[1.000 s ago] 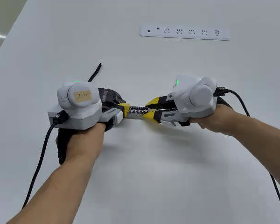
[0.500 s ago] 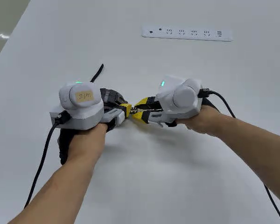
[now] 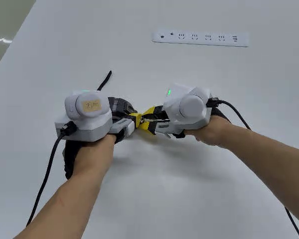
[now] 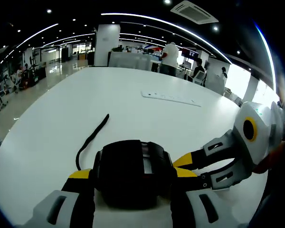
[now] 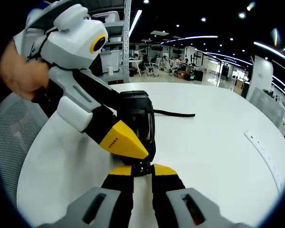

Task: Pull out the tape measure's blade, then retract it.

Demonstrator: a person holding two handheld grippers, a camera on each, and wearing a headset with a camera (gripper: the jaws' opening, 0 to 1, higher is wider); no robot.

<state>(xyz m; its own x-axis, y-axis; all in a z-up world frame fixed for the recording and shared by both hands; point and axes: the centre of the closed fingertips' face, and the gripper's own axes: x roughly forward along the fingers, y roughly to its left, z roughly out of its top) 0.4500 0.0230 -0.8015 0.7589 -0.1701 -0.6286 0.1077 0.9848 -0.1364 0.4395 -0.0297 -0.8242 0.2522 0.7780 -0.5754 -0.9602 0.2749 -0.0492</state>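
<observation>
Reaching in from both lower corners of the head view with bare forearms (image 3: 72, 199), clamping the left gripper (image 3: 131, 122) around the tape measure (image 3: 120, 106) at centre and pinching the right gripper (image 3: 146, 119) shut on its blade tip (image 5: 141, 166), nose to nose.

near: open tabletop (image 3: 189, 199) | far: power strip (image 3: 200, 38) | left-rear: tape-measure strap (image 3: 104, 78)

Location note: I am working in a large open-plan office or lab hall. I am standing at a wide white table (image 4: 147, 114), and a white power strip (image 3: 200, 38) is lying on its far side. Beyond the table, people (image 4: 170, 57) are standing among desks near a white pillar (image 4: 107, 42). Above the table, long light strips (image 4: 147, 19) are glowing beside a ceiling air-conditioning unit (image 4: 194, 12). A grey mesh chair (image 5: 9, 137) is sitting just beside the table.
</observation>
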